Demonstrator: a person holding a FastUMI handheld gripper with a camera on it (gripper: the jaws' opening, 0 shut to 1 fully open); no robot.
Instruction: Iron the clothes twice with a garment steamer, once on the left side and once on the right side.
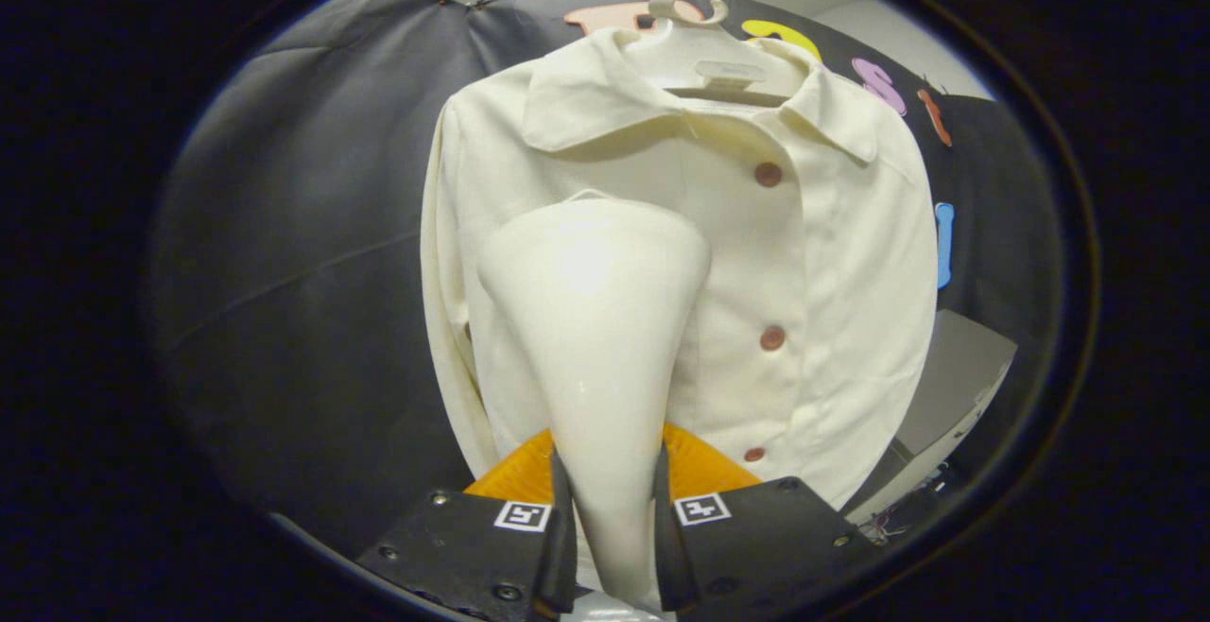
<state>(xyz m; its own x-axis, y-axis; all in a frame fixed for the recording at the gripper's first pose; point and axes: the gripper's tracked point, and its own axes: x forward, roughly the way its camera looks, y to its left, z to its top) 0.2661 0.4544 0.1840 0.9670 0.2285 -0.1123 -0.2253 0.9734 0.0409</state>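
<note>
A cream button-up shirt (832, 253) hangs on a pale hanger (695, 22) against the booth's black cloth wall. Three brown buttons run down its front placket. My gripper (612, 509) is shut on the neck of a glossy cream garment steamer (596, 319), both fingers pressing its handle from either side. The steamer's wide head points up and away from the fingers and lies over the shirt's left front panel, at chest height, left of the buttons. Whether the head touches the fabric I cannot tell. The steamer hides the shirt's lower left front.
Black cloth (302, 272) covers the wall left and right of the shirt. A grey box or panel (955, 376) stands low to the right of the shirt, with thin wires (907, 509) below it.
</note>
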